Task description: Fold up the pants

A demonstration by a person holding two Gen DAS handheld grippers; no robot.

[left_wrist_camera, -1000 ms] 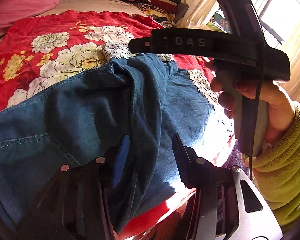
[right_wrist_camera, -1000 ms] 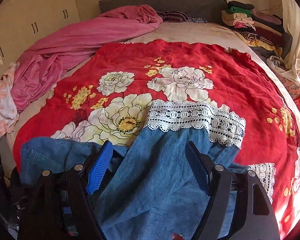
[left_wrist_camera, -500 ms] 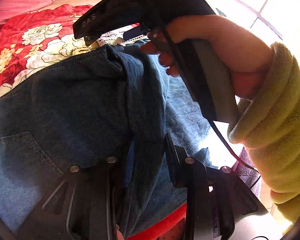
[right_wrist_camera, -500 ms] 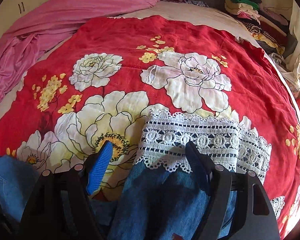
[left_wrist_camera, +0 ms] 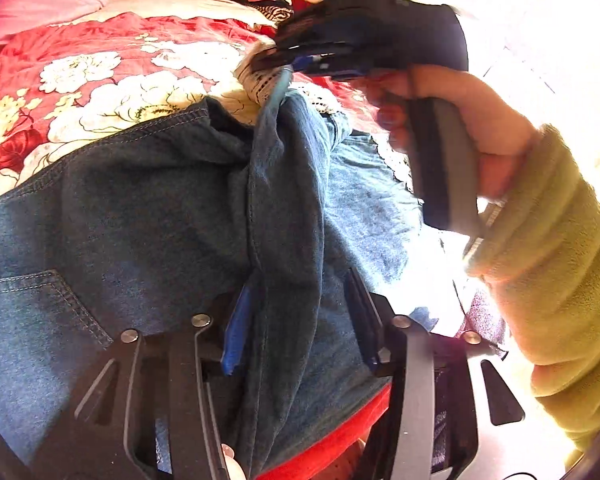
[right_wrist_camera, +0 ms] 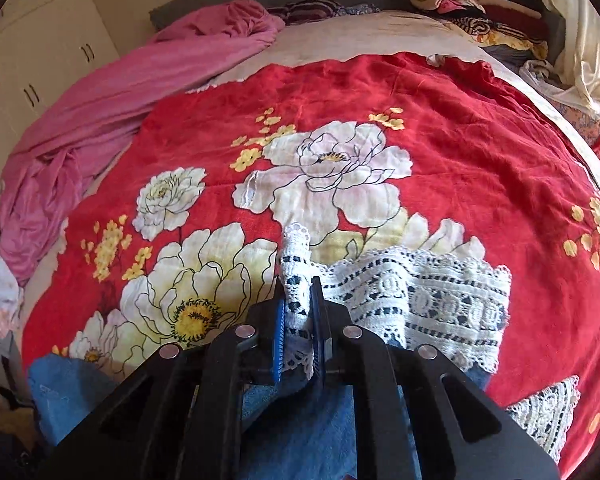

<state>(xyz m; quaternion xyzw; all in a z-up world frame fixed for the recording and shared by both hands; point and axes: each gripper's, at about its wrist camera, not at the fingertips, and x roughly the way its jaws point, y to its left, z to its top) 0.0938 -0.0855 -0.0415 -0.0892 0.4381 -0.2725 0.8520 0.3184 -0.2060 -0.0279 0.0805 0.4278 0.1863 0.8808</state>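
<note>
Blue denim pants point(left_wrist_camera: 148, 208) with white lace hems point(right_wrist_camera: 420, 300) lie on a red floral bedspread point(right_wrist_camera: 460, 152). My left gripper point(left_wrist_camera: 300, 312) is open, its fingers on either side of a raised fold of denim near the waist end. My right gripper point(right_wrist_camera: 299, 304) is shut on the bunched lace hem of the upper leg, pinching it between the blue pads. In the left wrist view the right gripper point(left_wrist_camera: 284, 68) holds the hem lifted off the bed. A second lace hem point(right_wrist_camera: 548, 408) lies at the right.
A pink blanket point(right_wrist_camera: 100, 120) is heaped at the bed's left. Stacked folded clothes point(right_wrist_camera: 480, 4) sit at the far right corner by a curtain point(right_wrist_camera: 572, 32). White cupboards point(right_wrist_camera: 40, 60) stand at the left. The bed's near edge is just below the left gripper.
My right gripper moved forward to the lace hem, then closed on it and gathered it up. My left gripper stayed over the denim fold.
</note>
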